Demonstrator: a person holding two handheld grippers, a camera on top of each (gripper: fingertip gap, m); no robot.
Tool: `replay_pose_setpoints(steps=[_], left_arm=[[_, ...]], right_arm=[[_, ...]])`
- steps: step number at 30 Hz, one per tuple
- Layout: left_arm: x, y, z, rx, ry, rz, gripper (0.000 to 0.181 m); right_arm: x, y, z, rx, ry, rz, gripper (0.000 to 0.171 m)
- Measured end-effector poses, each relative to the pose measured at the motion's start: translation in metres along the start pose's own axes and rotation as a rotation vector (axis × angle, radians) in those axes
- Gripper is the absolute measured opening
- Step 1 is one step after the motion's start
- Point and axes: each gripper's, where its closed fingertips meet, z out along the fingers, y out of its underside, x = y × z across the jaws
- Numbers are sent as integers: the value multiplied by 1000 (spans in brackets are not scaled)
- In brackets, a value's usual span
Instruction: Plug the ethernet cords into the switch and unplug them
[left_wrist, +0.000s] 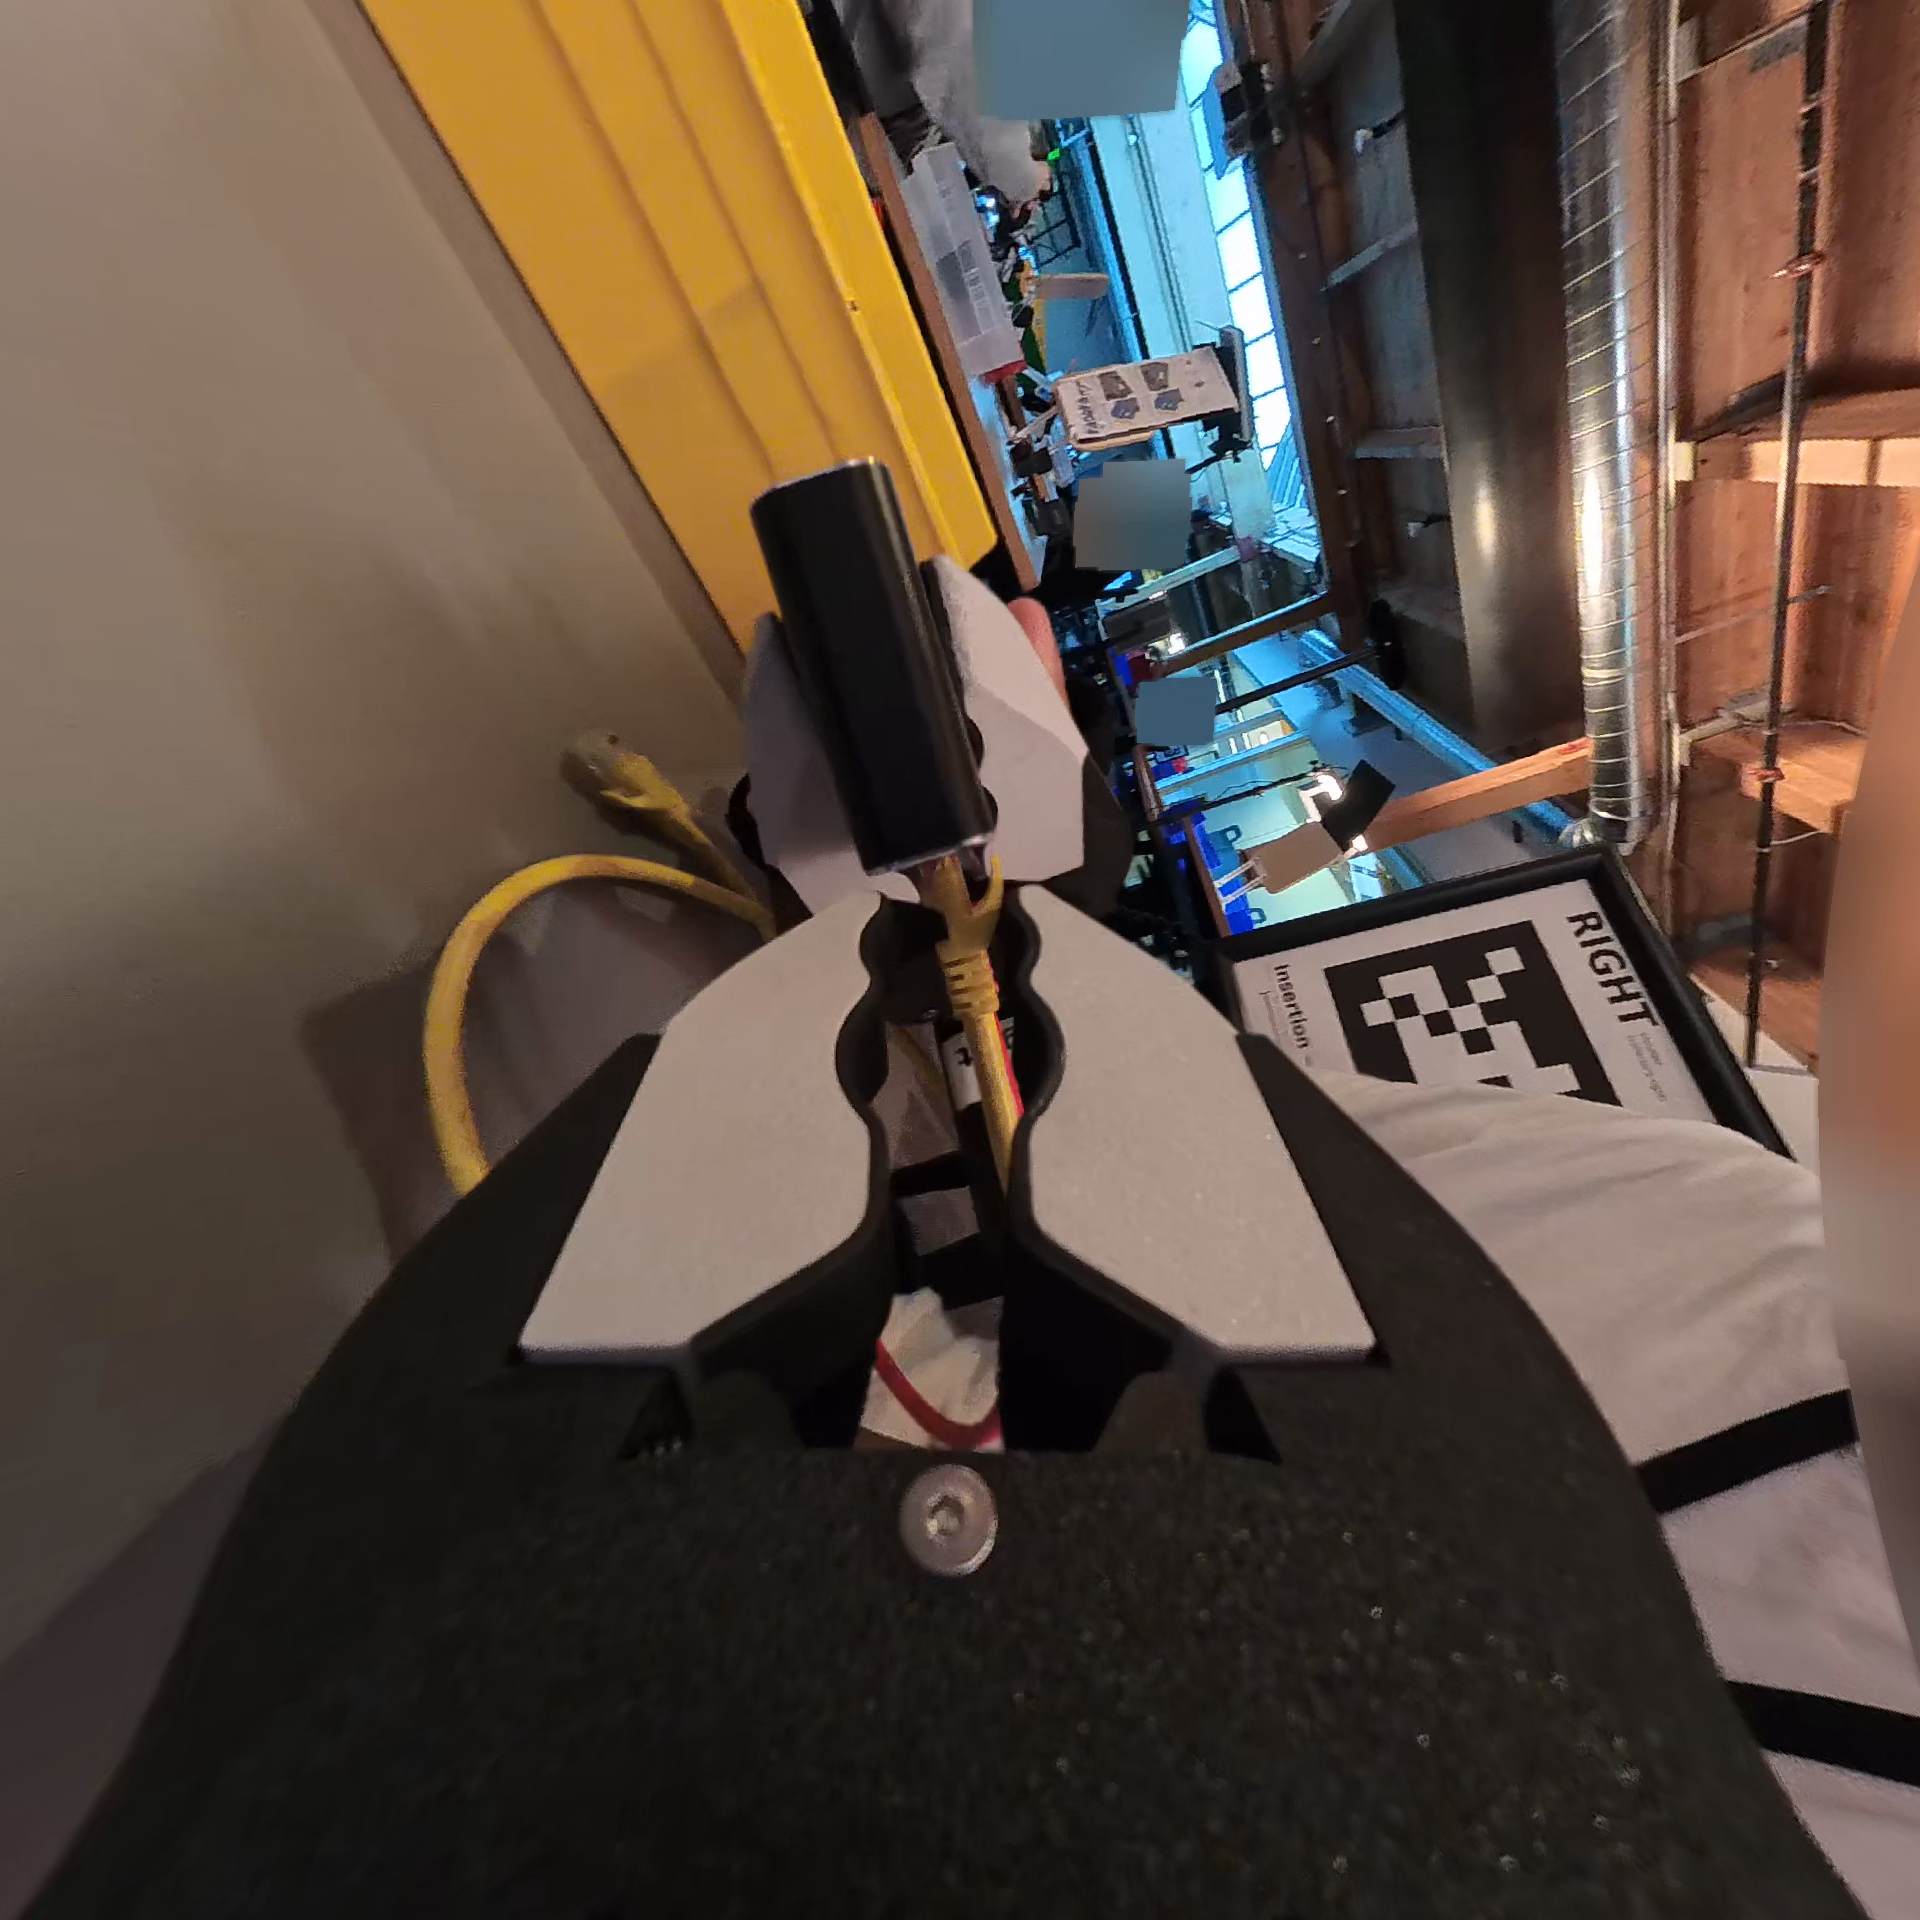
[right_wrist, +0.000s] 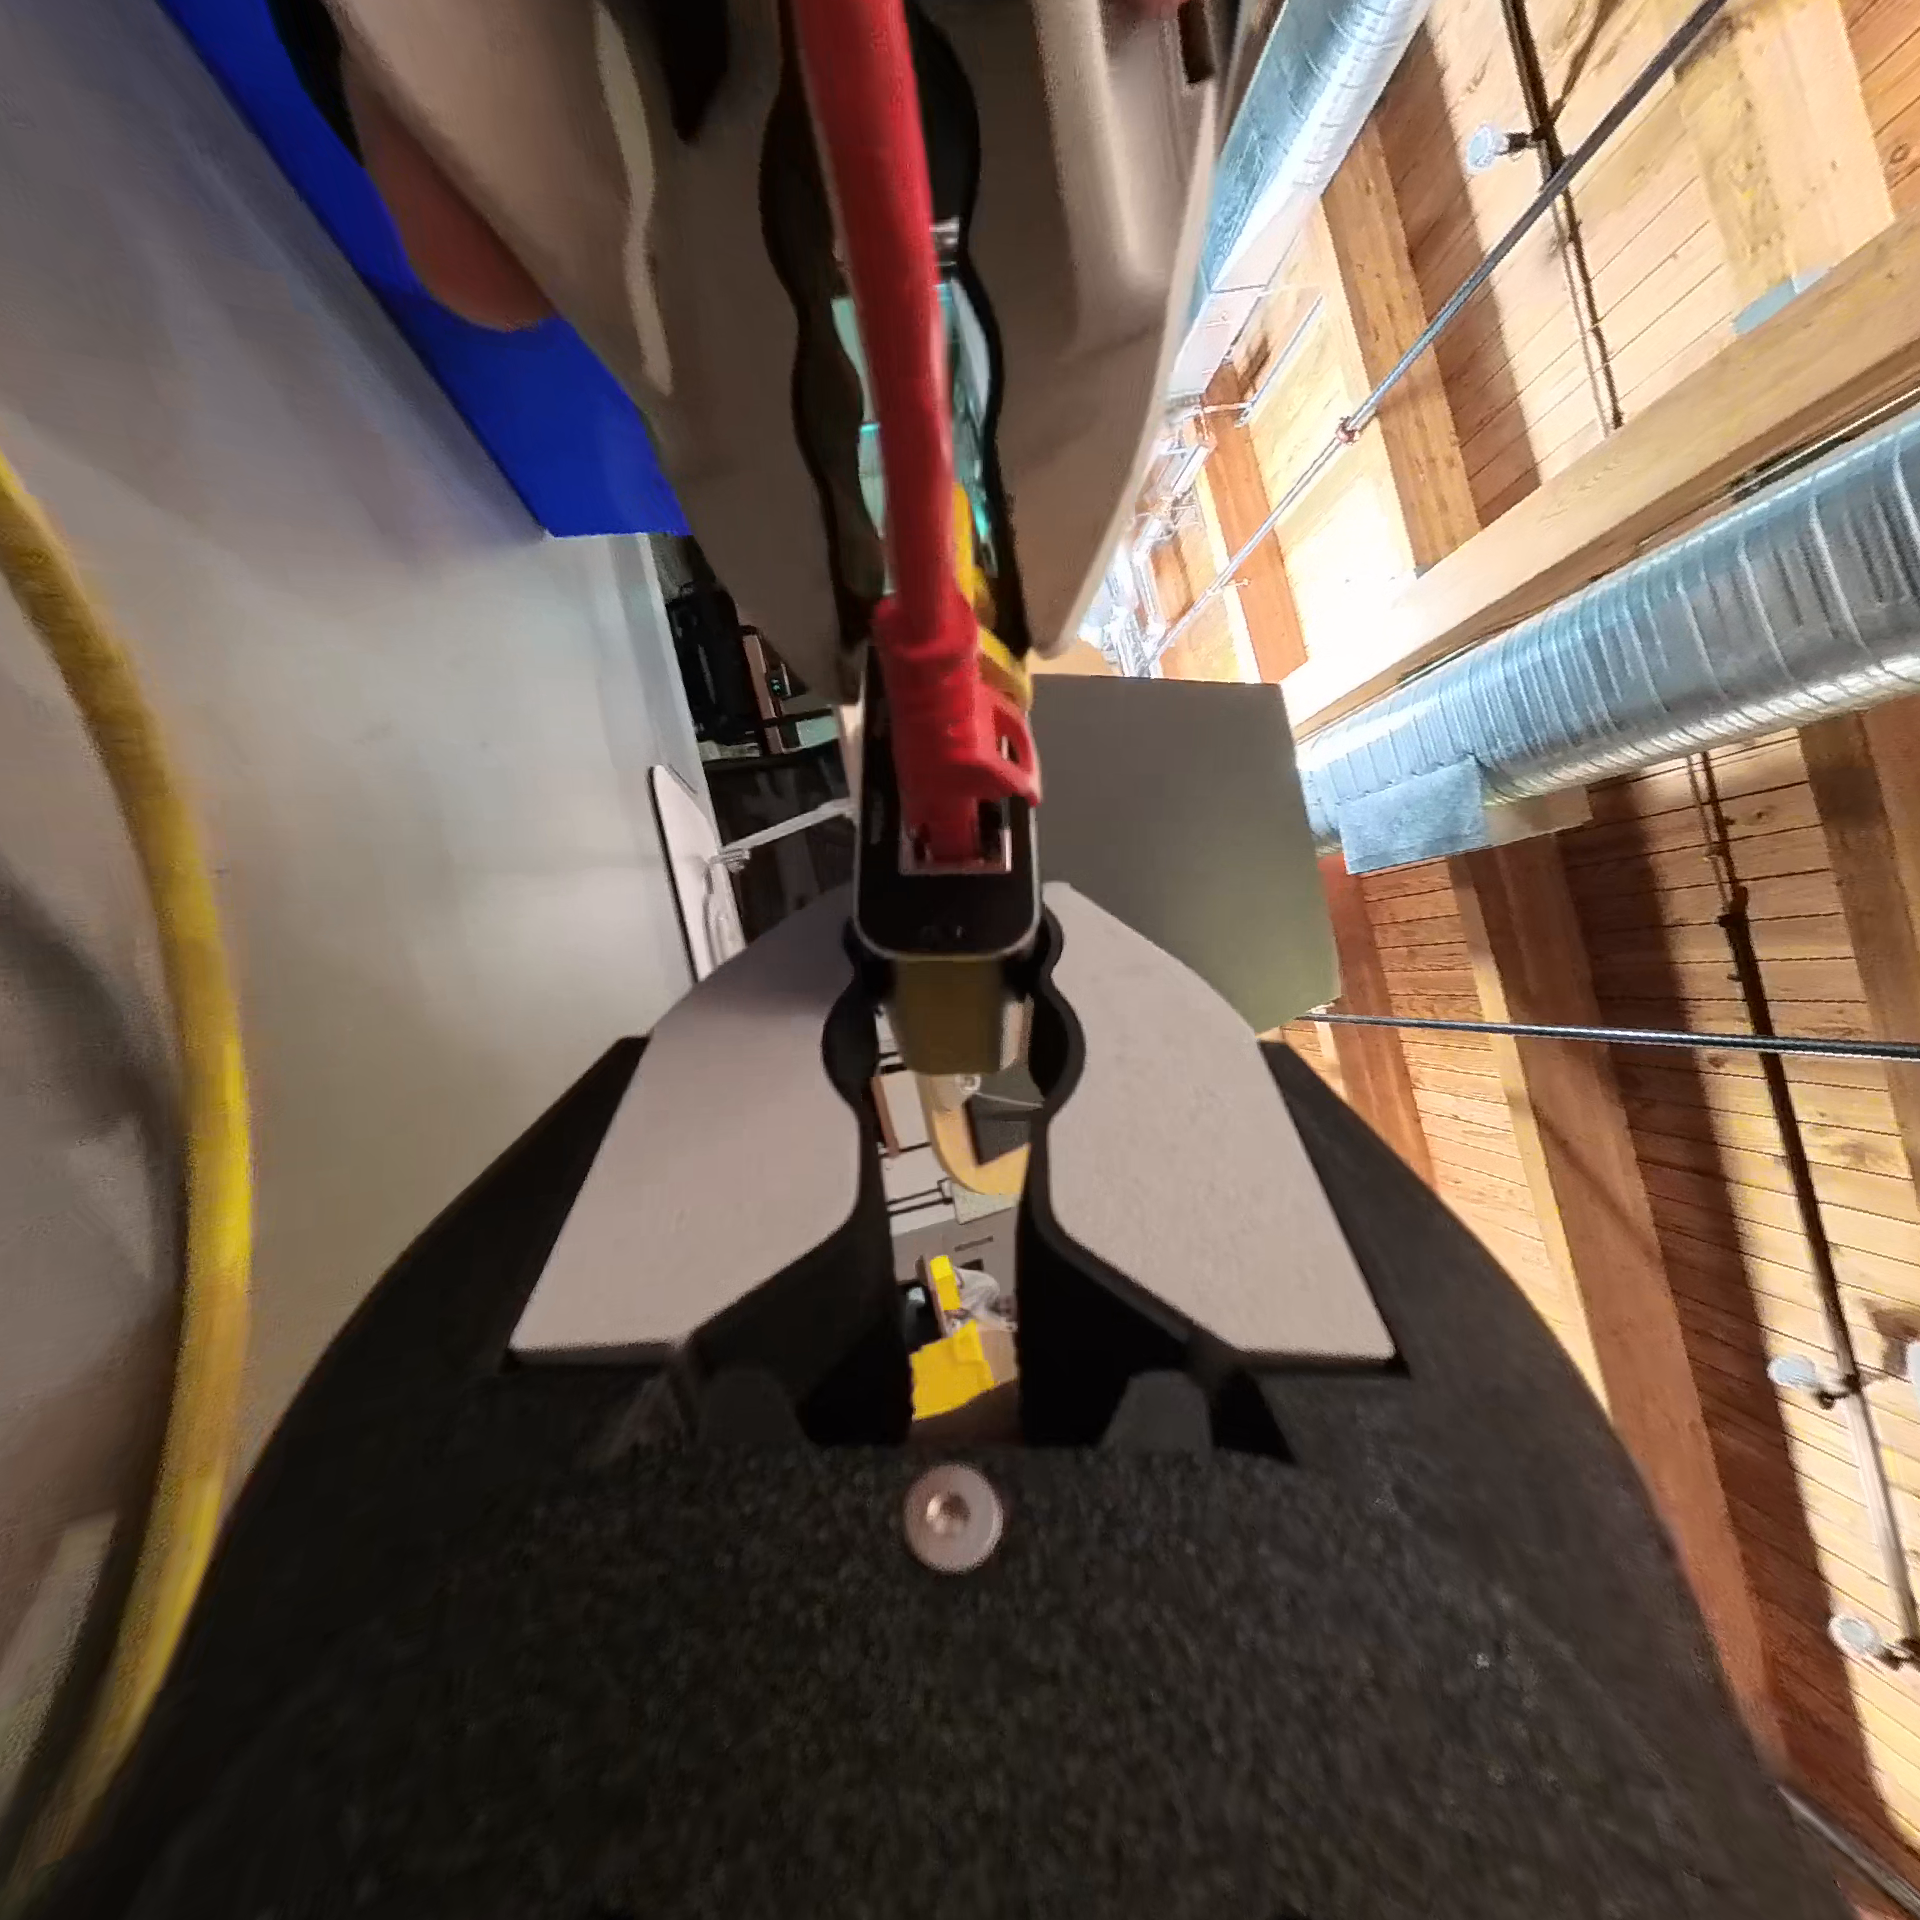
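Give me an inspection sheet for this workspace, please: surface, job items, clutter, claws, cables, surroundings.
Surface: pale grey surface, with cable lying on it.
Job's things: black switch, held up, with the yellow cord and red cord plugged in.
Clutter: framed marker card; yellow panel.
Grippers: left claw closed around the yellow cord by its plug; right claw clamps the switch.
Cables: a yellow loop and a loose yellow plug lie on the surface.
Surroundings: wooden joists, metal duct.

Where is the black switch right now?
The black switch is held off the table between the right hand-held gripper's fingers, straight ahead of the left hand-held gripper, with the yellow cord plugged in.
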Motion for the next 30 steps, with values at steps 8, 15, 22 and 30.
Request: replay_pose_setpoints(steps=[8, 15, 22, 30], left_arm=[[13, -6, 0, 36, 28, 7, 16], [1, -13, -13, -4, -157, 272, 10], [-10, -2, -9, -65, -168, 236, 10], [-3, -7, -6, -2, -32, 107, 13]], right_arm=[[19, 0, 1, -60, -13, -96, 25], [10, -5, -7, -55, -72, -88, 25], [1, -2, -5, -89, -87, -87, 24], [2, 1, -2, -45, -65, -76, 25]])
